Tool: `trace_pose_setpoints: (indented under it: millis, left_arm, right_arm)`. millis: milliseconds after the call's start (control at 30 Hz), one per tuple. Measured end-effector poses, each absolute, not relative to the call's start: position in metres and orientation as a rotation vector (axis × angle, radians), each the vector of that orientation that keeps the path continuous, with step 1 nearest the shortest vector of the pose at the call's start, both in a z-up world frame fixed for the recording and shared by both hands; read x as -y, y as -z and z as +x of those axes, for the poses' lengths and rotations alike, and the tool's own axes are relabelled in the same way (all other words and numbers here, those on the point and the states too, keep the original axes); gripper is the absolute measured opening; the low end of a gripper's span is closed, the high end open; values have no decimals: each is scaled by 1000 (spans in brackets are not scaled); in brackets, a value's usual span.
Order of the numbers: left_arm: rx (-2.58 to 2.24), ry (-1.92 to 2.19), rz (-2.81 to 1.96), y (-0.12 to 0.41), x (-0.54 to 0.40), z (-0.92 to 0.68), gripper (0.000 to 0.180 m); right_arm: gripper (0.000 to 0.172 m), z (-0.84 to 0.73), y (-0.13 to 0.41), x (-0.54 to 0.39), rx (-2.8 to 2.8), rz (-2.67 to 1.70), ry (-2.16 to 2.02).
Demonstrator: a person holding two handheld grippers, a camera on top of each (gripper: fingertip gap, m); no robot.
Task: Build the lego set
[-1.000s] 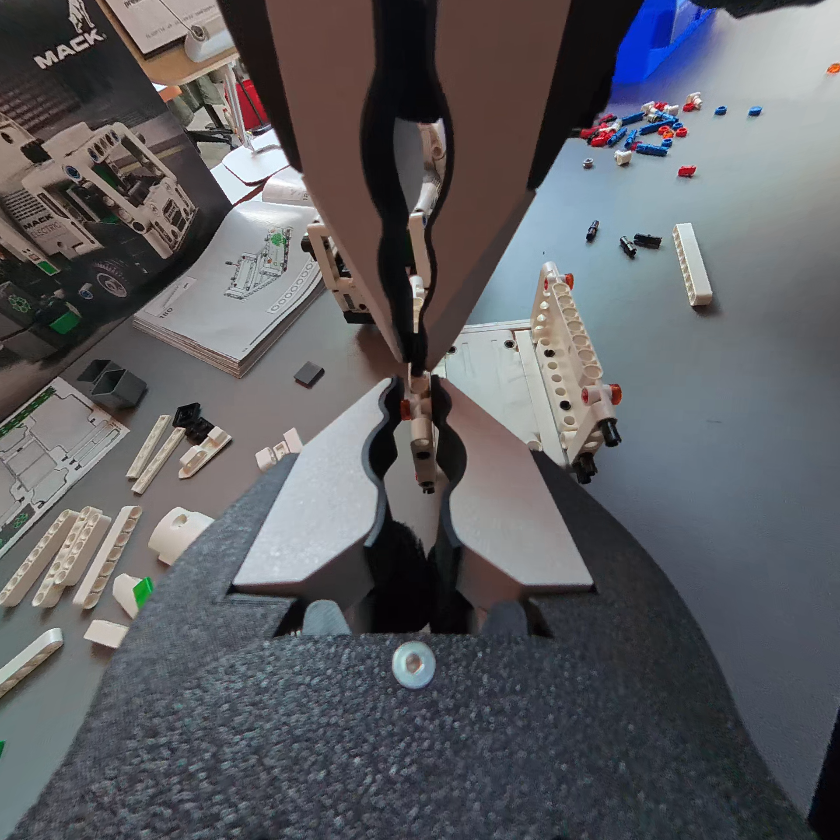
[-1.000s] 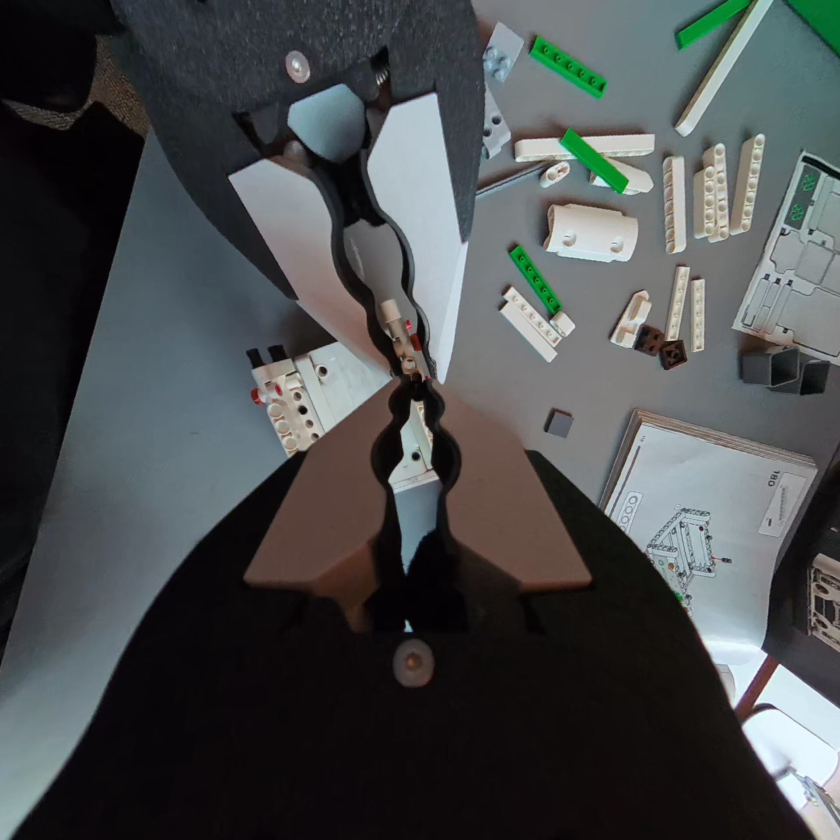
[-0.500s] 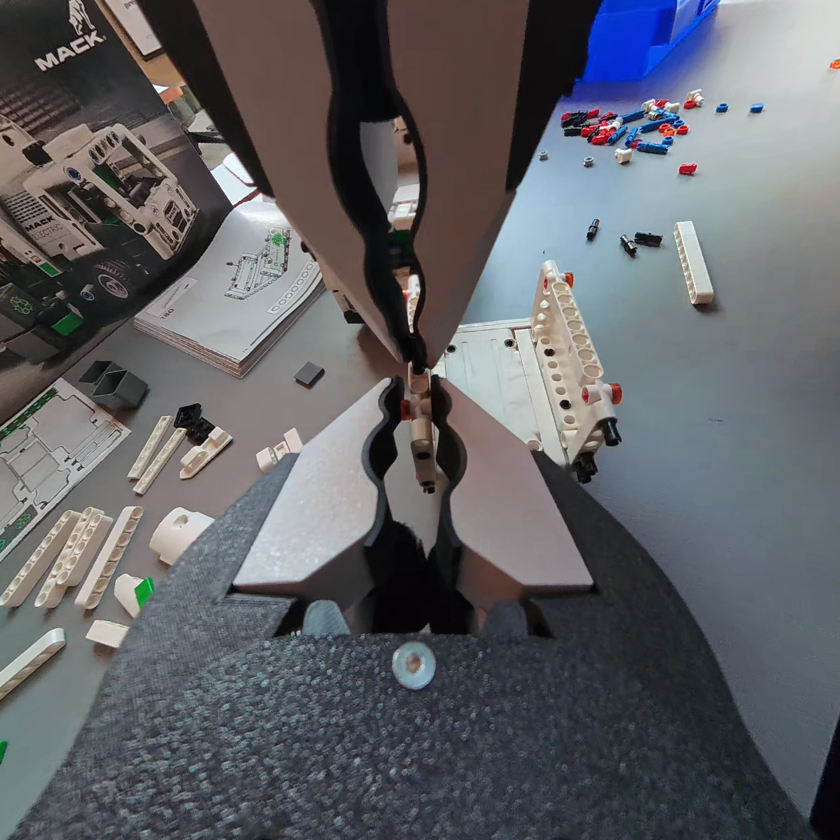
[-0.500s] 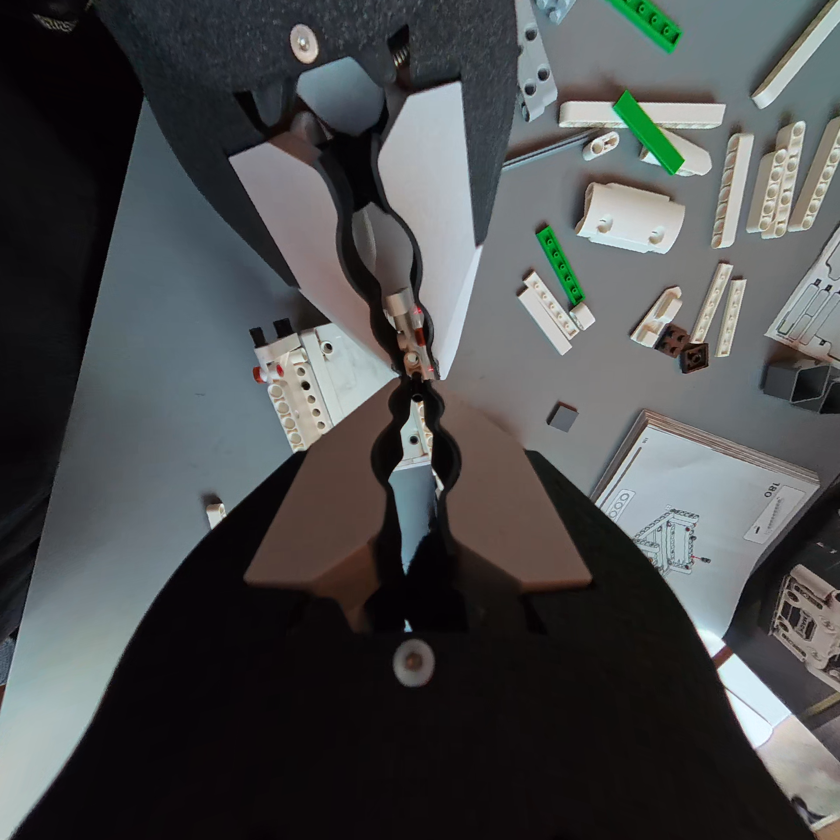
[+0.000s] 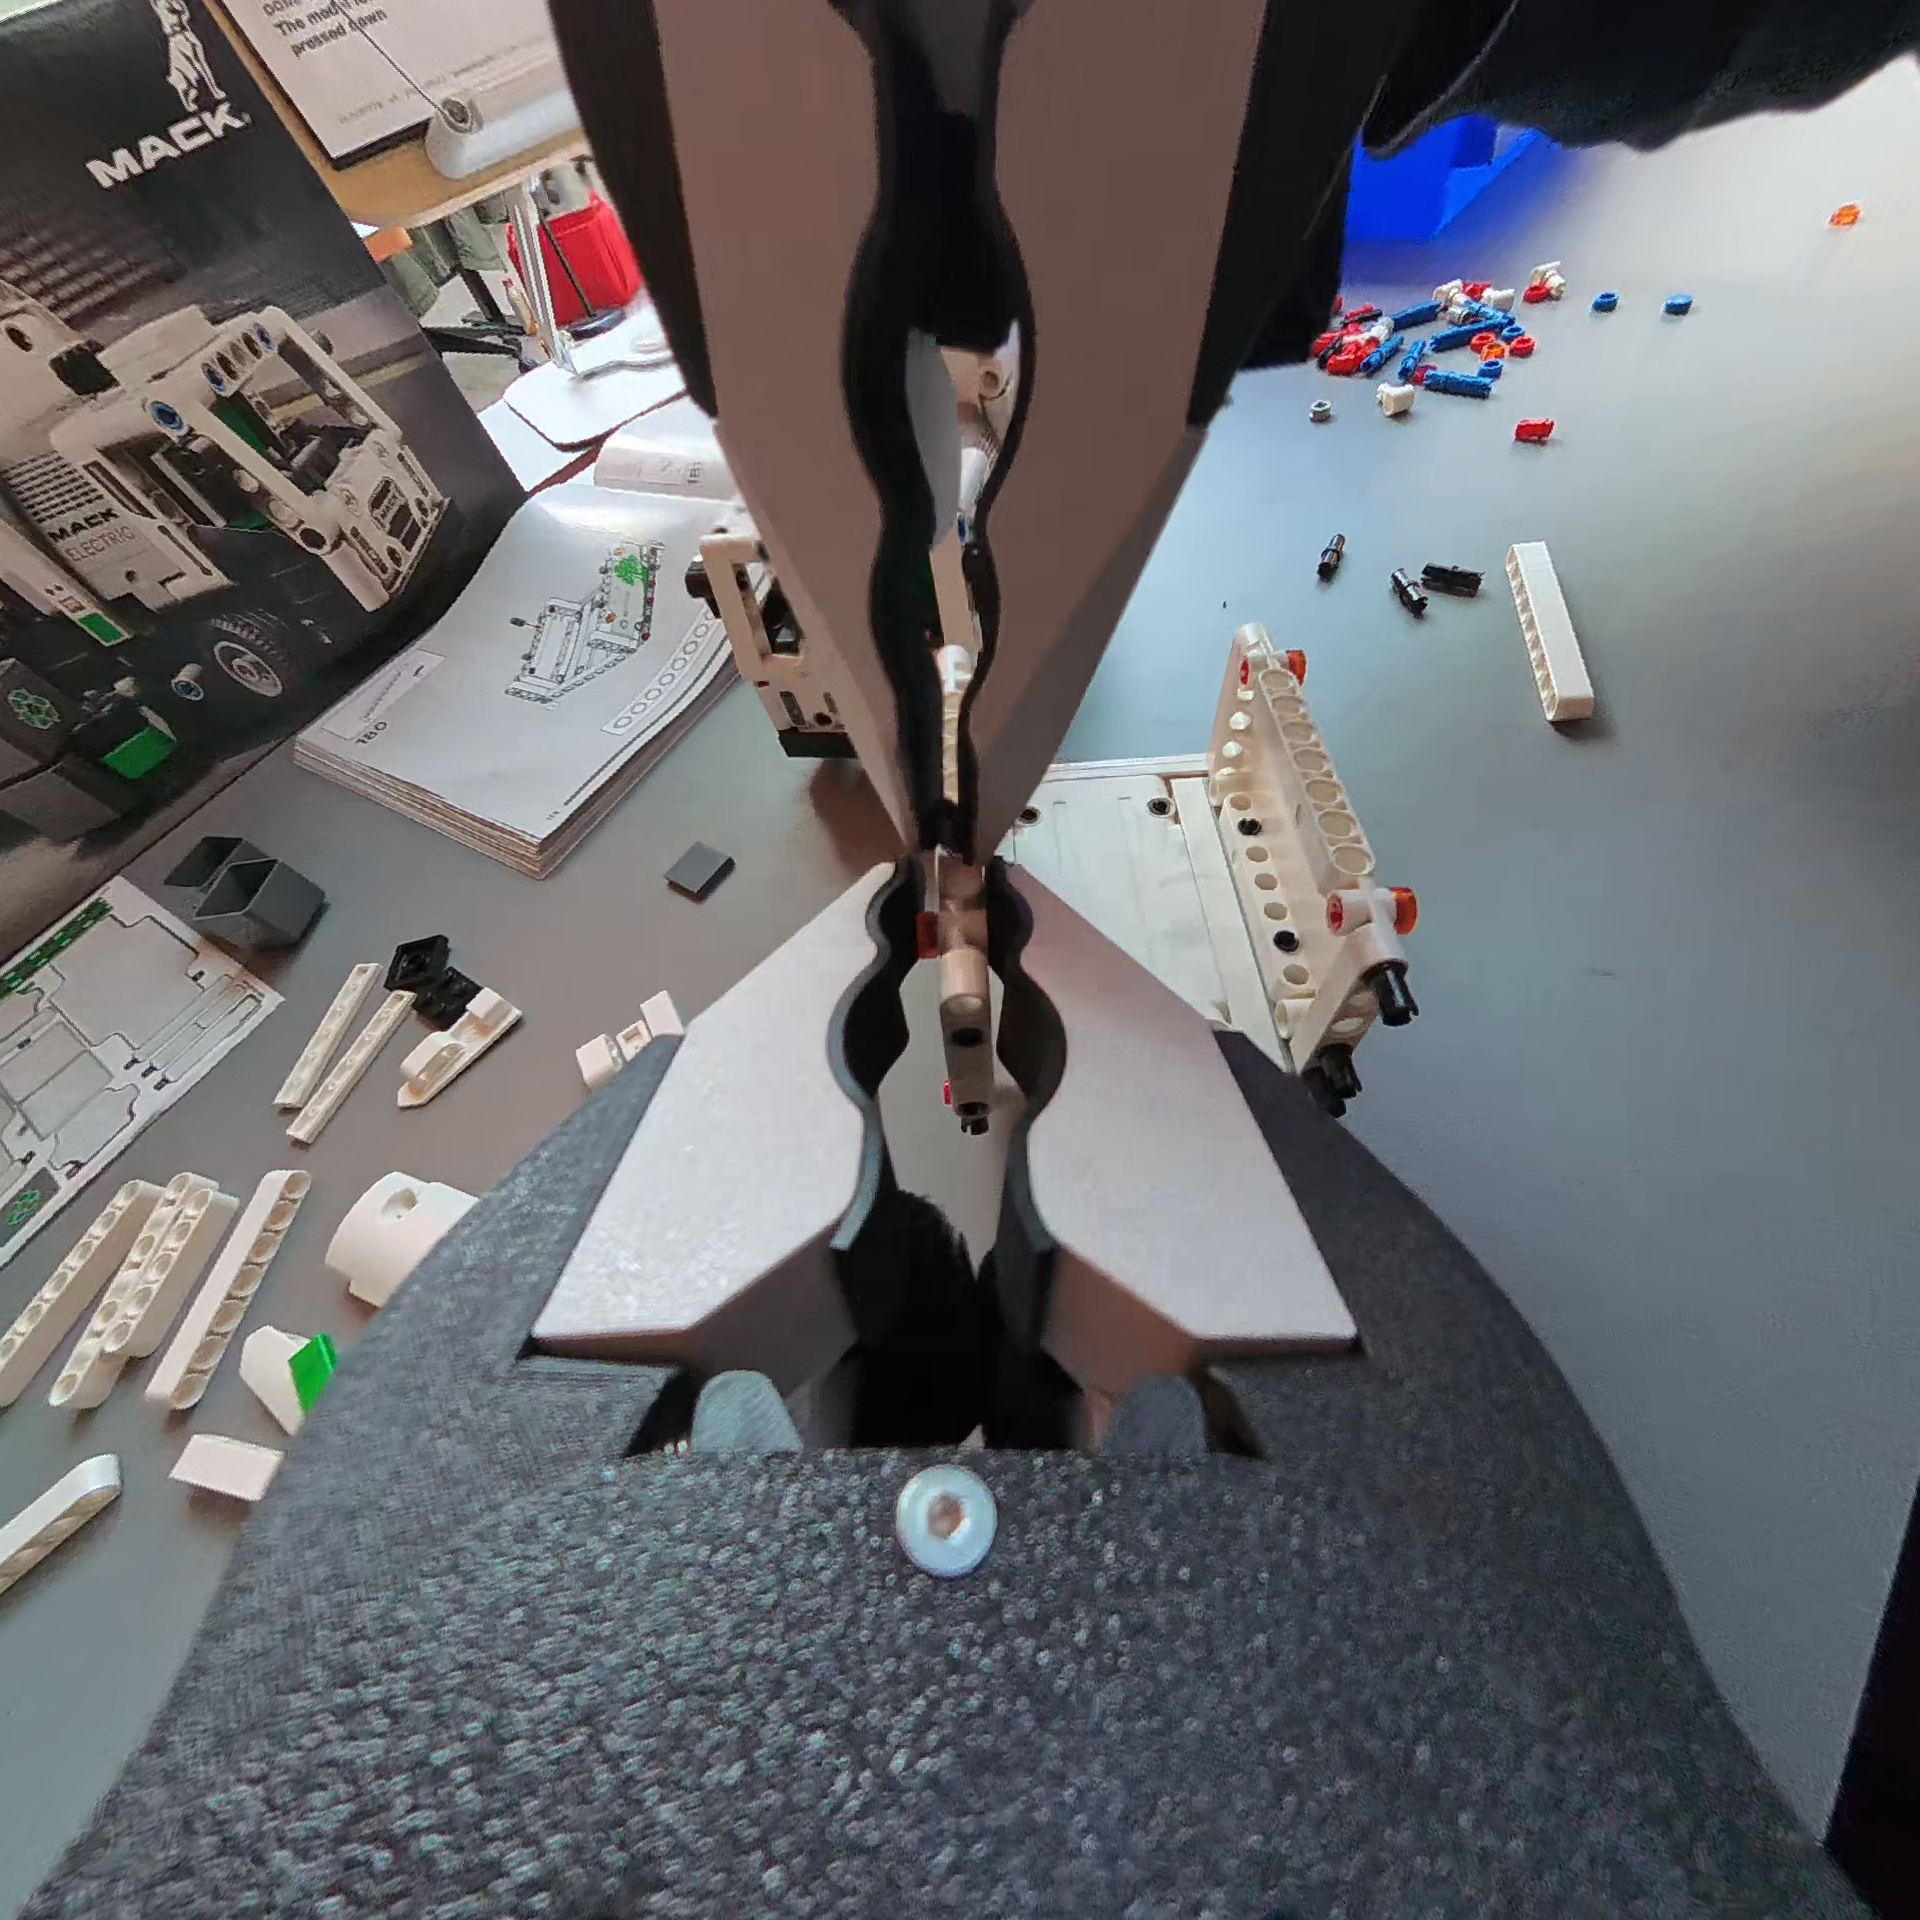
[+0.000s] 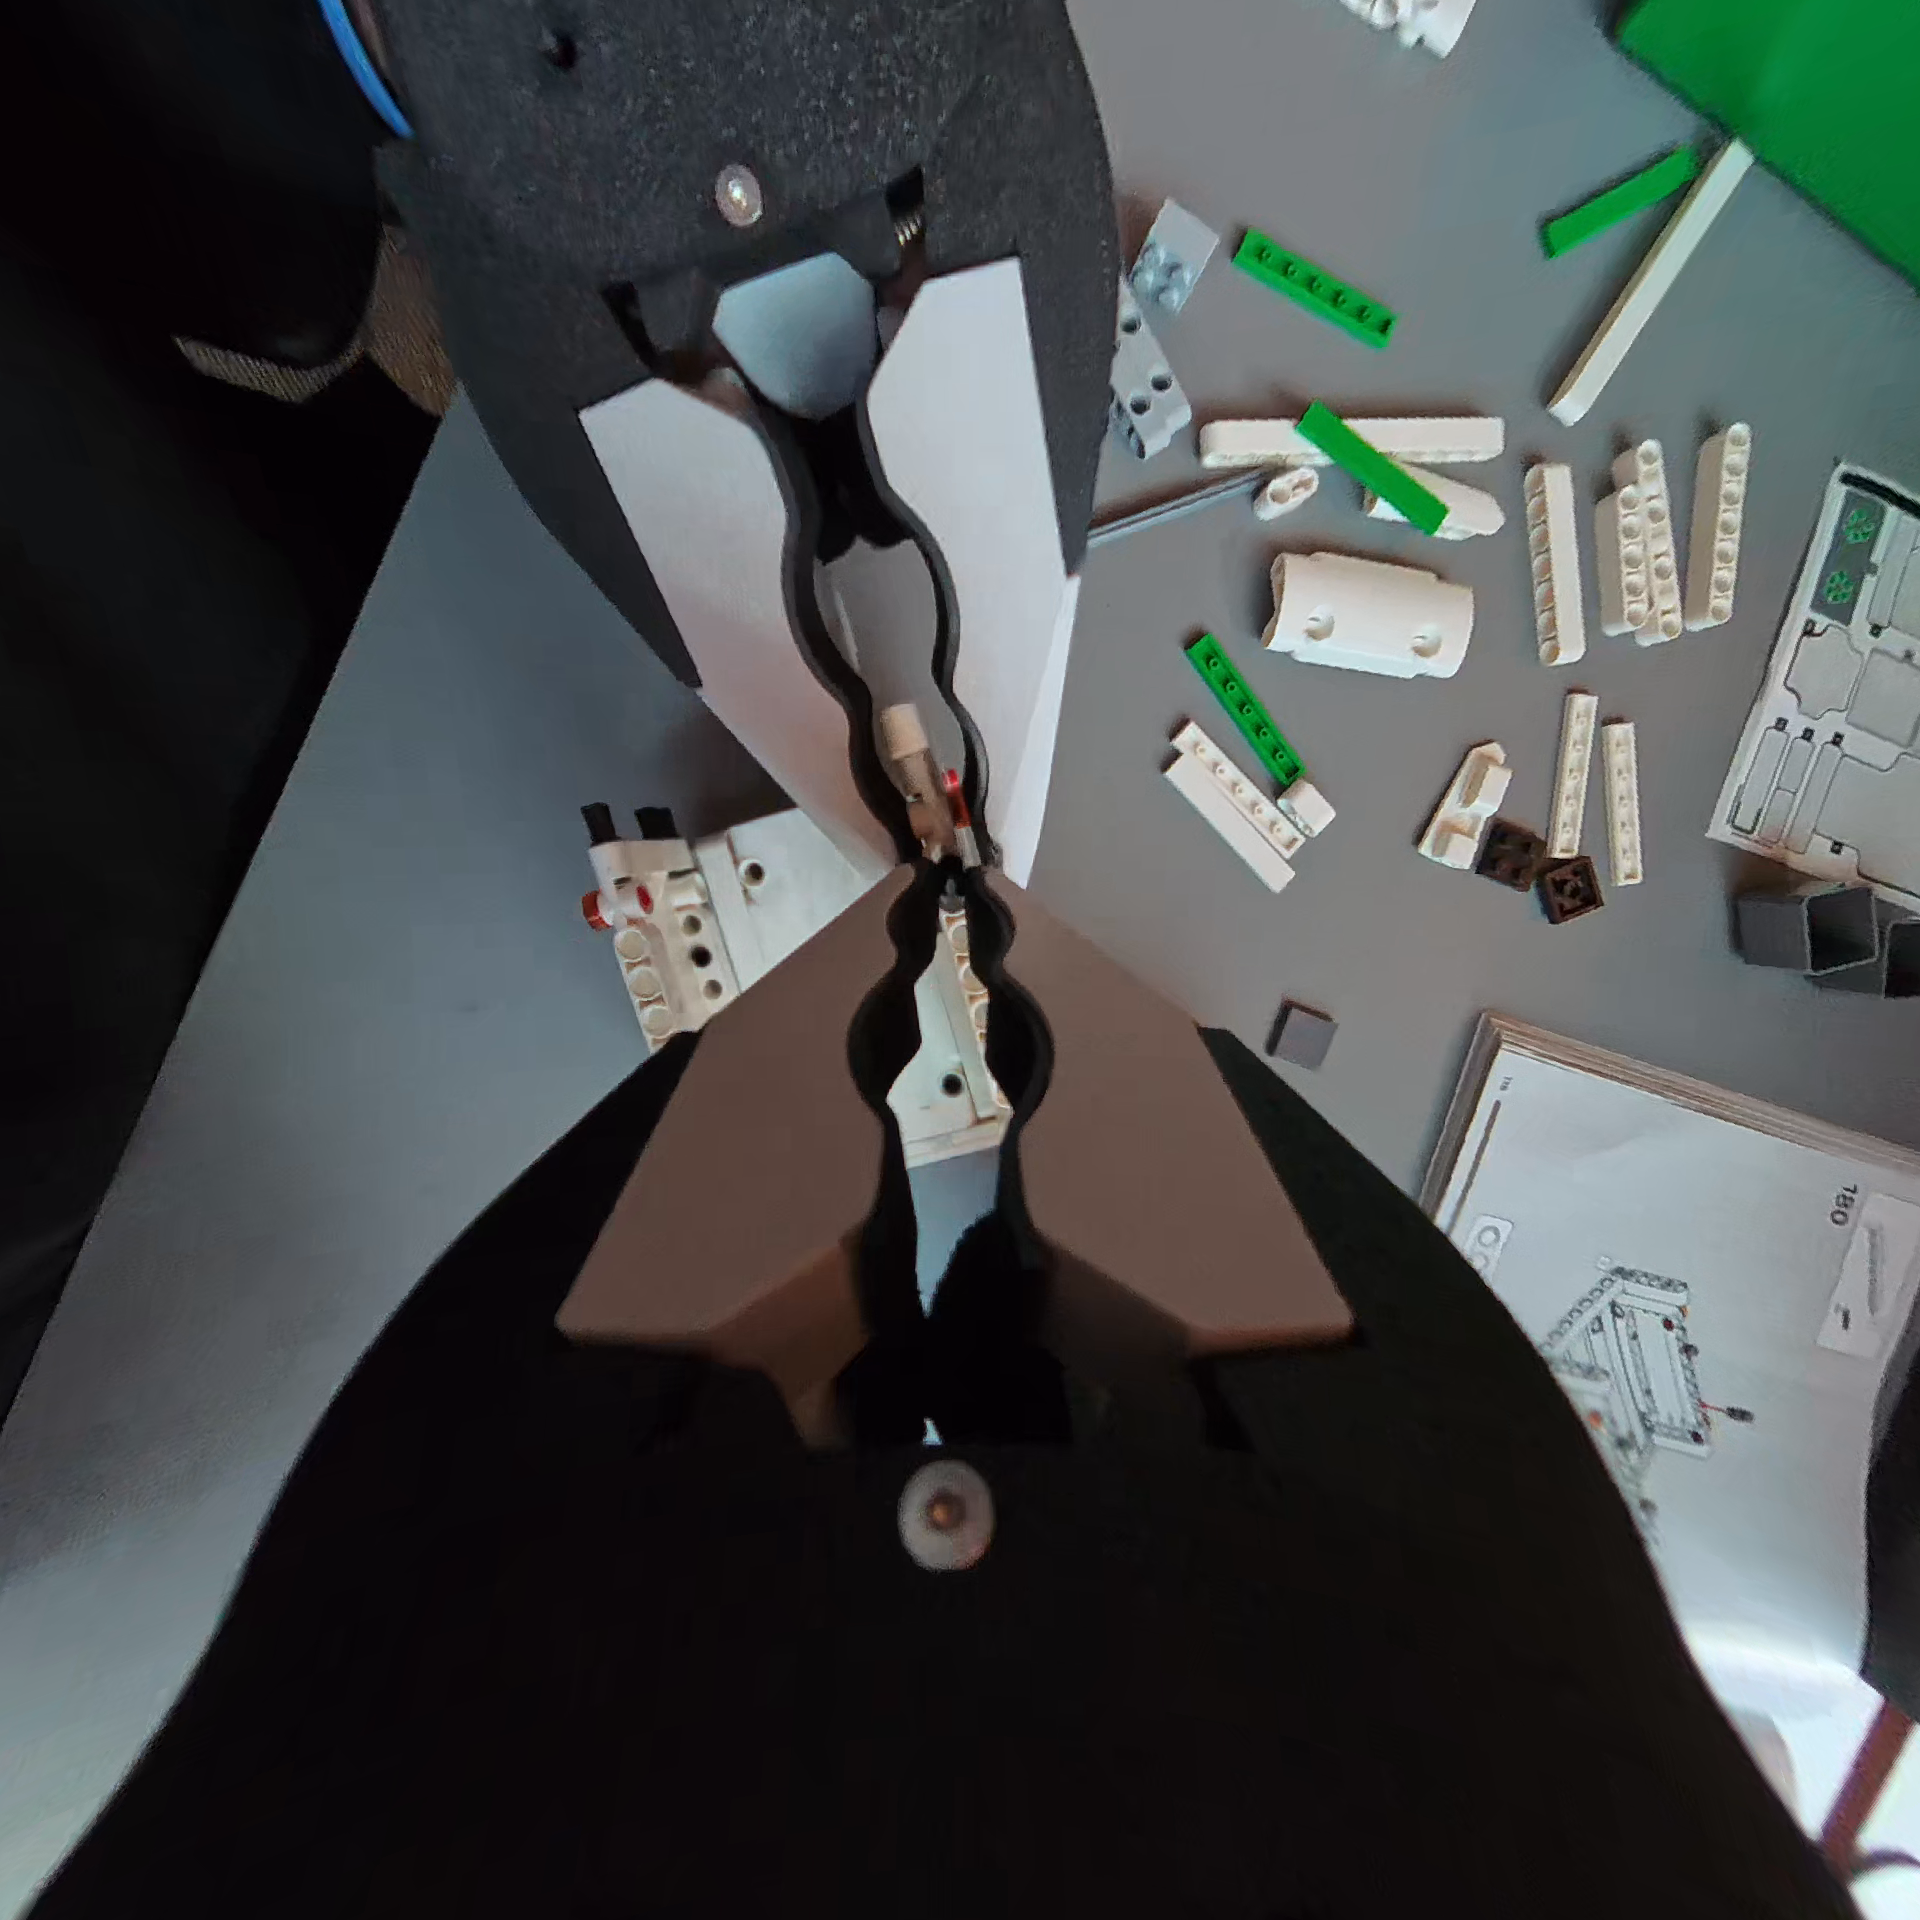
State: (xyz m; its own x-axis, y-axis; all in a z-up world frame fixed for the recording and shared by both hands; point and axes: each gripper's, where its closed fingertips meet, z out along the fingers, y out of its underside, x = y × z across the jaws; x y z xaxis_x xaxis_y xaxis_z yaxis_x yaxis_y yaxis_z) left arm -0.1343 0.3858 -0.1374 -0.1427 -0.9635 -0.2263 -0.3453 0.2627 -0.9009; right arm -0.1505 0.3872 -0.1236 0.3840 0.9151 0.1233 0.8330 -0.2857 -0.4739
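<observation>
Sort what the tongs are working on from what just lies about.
In hand: small white plastic connector with red pin, gripped by left tongs; right tongs closed at its end.
Lying about: white beam-and-panel assembly; paper instruction booklet; loose white beams; green plates.

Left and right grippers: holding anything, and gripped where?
Left gripper clamps a small white connector piece near its far end. Right gripper is shut at that end; its hold can't be told.

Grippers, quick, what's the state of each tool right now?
Left tool: closed on a small white connector piece.
Right tool: closed; its tips meet that same piece's end, hold unclear.
</observation>
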Motion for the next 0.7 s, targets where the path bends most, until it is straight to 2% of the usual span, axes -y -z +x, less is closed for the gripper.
trace_pose_setpoints:
  millis: [333, 700]
  left_arm:
    - [-1681, 875, -1239, 142, -386, -133, 10]
    - [-1704, 890, -1232, 143, -382, -133, 10]
  right_arm:
    - [4, -148, 124, -388, 1042, -2074, -370]
    - [3, -150, 126, -388, 913, -1983, -394]
